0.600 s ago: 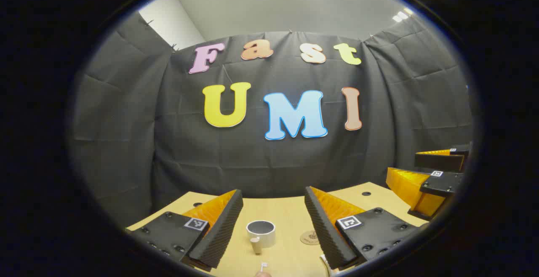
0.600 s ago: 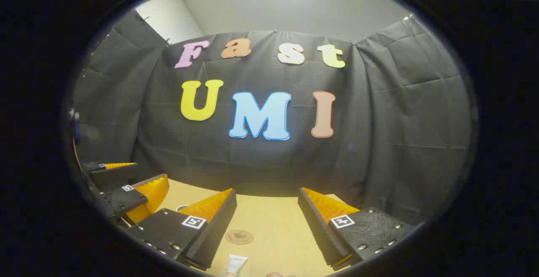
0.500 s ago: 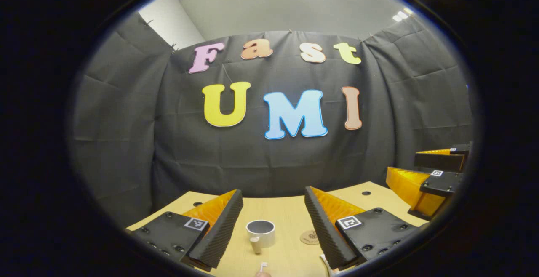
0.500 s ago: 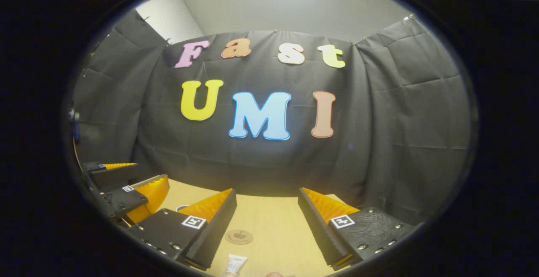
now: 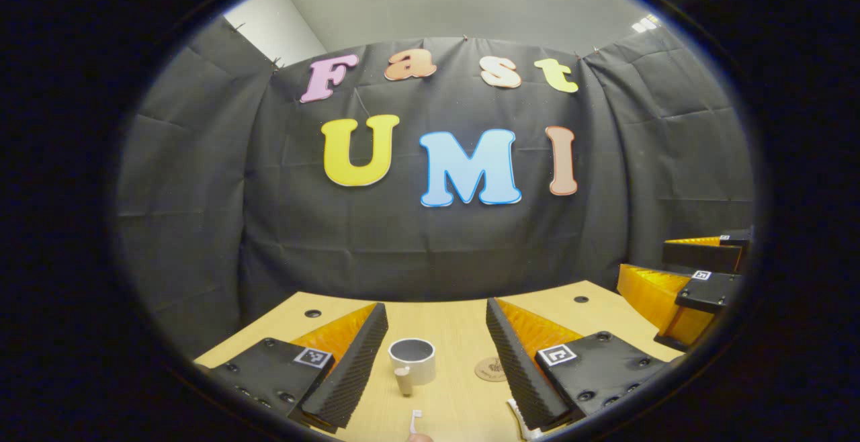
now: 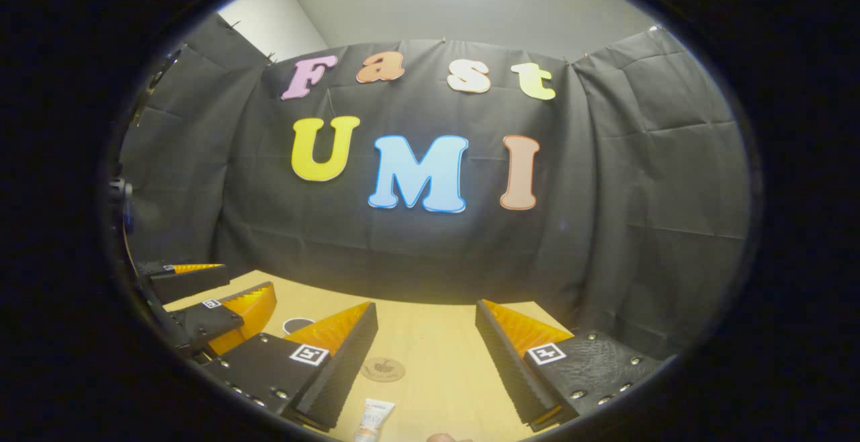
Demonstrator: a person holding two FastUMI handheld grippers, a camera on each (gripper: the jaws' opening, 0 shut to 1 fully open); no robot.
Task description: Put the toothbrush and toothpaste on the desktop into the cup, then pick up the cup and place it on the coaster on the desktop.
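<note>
Still at step one: both tongs, left [image 5: 437, 361] and right [image 6: 426, 355], gaping, empty. Brush [image 5: 414, 420] near cup [image 5: 412, 360], paste [image 6: 373, 418] near coaster [image 6: 382, 369]. Next: lower, straddle, close.

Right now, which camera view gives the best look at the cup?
The left gripper view: the cup stands whole on the desktop between that gripper's open fingers, rim, dark inside and handle all plain. In the right gripper view just a bit of the cup's rim peeks out behind a finger of the right gripper.
</note>
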